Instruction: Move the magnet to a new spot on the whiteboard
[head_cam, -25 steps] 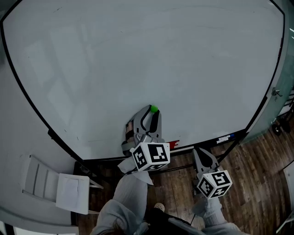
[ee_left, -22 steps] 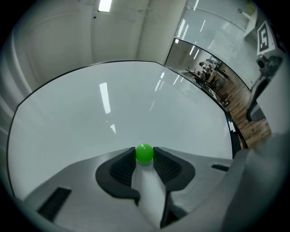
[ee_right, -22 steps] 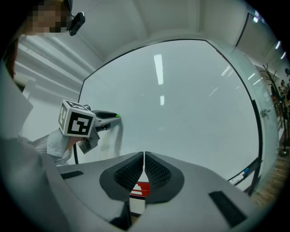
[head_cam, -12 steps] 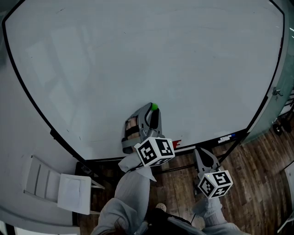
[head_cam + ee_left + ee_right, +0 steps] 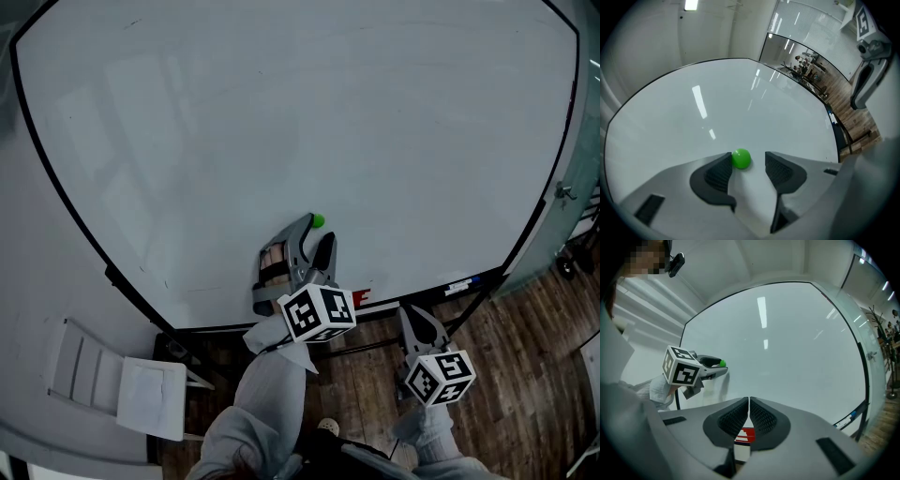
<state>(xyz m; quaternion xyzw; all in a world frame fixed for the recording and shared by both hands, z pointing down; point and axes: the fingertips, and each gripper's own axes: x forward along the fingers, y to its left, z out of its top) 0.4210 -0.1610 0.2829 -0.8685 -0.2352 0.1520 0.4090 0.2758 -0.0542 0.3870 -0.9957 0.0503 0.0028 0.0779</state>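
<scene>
A small green ball magnet [image 5: 741,158] sticks to the whiteboard [image 5: 300,112] near its lower edge. My left gripper [image 5: 747,160] is at the board with the magnet between its tips. Its jaws are opening: the magnet lies beside the left pad [image 5: 719,172], and a clear gap separates it from the right pad [image 5: 780,169]. The head view shows the magnet [image 5: 319,221] just past the left gripper [image 5: 315,240]. My right gripper [image 5: 749,401] hangs lower and to the right, shut with nothing in it, off the board [image 5: 419,328].
A red and white block [image 5: 359,297] and markers [image 5: 459,283] lie on the board's ledge. A white folding chair [image 5: 122,384] stands at the lower left. Wooden floor [image 5: 534,375] lies to the right, under the board's edge.
The left gripper's jaws have spread apart and let go of the magnet, which stays on the board. The left gripper has drawn back slightly. The right gripper has not moved.
</scene>
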